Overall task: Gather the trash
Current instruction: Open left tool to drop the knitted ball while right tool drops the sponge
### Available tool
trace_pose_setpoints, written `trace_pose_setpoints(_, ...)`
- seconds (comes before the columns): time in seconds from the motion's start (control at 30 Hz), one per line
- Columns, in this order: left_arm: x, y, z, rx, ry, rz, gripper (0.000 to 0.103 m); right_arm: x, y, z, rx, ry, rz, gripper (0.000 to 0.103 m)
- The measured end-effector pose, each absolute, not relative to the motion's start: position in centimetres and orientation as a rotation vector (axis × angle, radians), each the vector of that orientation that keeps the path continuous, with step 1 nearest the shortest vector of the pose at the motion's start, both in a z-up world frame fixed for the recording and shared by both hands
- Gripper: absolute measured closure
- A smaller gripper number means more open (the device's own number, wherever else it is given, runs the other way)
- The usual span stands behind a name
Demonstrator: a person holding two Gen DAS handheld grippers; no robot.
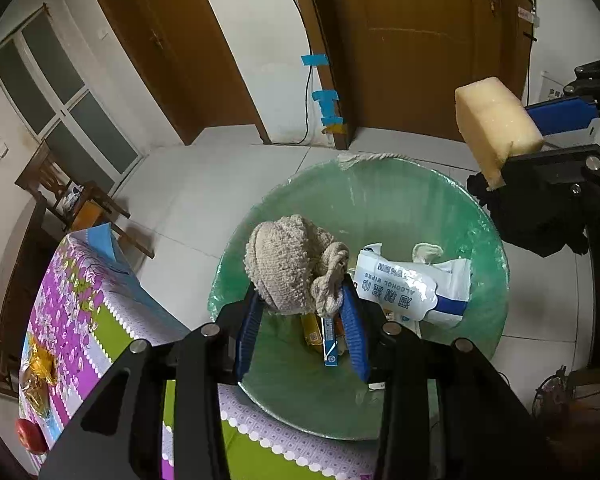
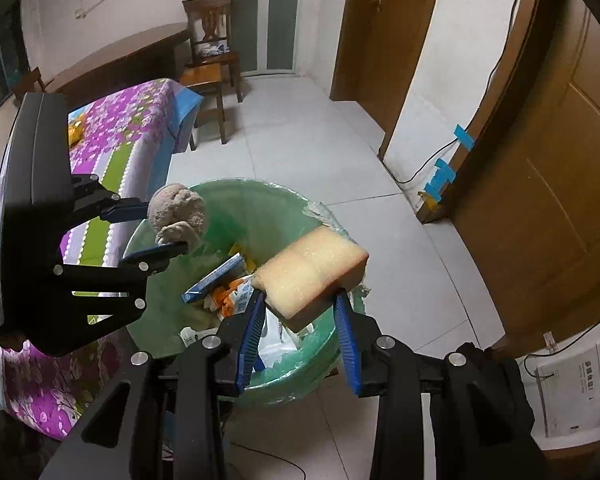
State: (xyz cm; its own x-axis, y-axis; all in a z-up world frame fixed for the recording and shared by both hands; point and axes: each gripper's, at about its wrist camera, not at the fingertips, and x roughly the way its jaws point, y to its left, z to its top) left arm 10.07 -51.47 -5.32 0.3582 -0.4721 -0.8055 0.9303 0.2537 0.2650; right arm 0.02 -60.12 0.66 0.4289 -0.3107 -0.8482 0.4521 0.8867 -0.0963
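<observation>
A: What has the left tool (image 1: 304, 300) got?

B: Its blue pads are clamped on a balled-up beige cloth (image 1: 292, 264), jaws only partly apart with the bundle filling the gap. From the right wrist view that cloth (image 2: 178, 210) hangs over the near rim of the green-lined bin (image 1: 480, 216).

A: And the right tool (image 2: 300, 300)?

B: Closed on a yellow sponge (image 2: 312, 270), gripped by its lower end, the rest sticking out past the fingertips. It sits above the far side of the bin (image 2: 260, 196).

A: What lies under them?

B: Inside the bin there is a white pack of alcohol wipes (image 1: 412, 284), a slim blue box (image 2: 214, 278) and some orange and yellow wrappers. The bin stands on the tiled floor (image 2: 300, 140) just beside the worktop with the purple flowered cover (image 1: 80, 280).
</observation>
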Motion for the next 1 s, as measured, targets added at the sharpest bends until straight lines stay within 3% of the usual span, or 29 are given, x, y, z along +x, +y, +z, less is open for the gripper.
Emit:
trace_pose_setpoints(0.4,10.5,-51.6,-5.7,0.836,0.669,-1.046,0.065,2.2,-59.6,-0.3,0.145,1.039,-0.446,0.067)
trace_pose_setpoints(0.43,10.5,-51.6,-5.8,0.839,0.669,-1.042,0.062,2.3,-59.5,-0.4,0.142,1.041,-0.445,0.063)
trace_pose_setpoints(0.47,10.6,-51.7,-5.8,0.84,0.671,-1.034,0.058,2.5,-59.5,-0.5,0.141,1.046,-0.447,0.05)
trace_pose_setpoints(0.5,10.7,-51.7,-5.9,0.84,0.673,-1.02,0.041,2.4,-59.7,-0.7,0.141,1.045,-0.452,0.042)
trace_pose_setpoints(0.53,10.9,-51.6,-5.9,0.833,0.668,-1.002,0.03,2.4,-59.7,-0.7,0.136,1.038,-0.463,0.038)
trace_pose_setpoints(1.0,11.4,-50.8,-6.0,0.809,0.705,-1.028,0.03,2.0,-59.7,-1.6,0.146,1.045,-0.469,0.038)
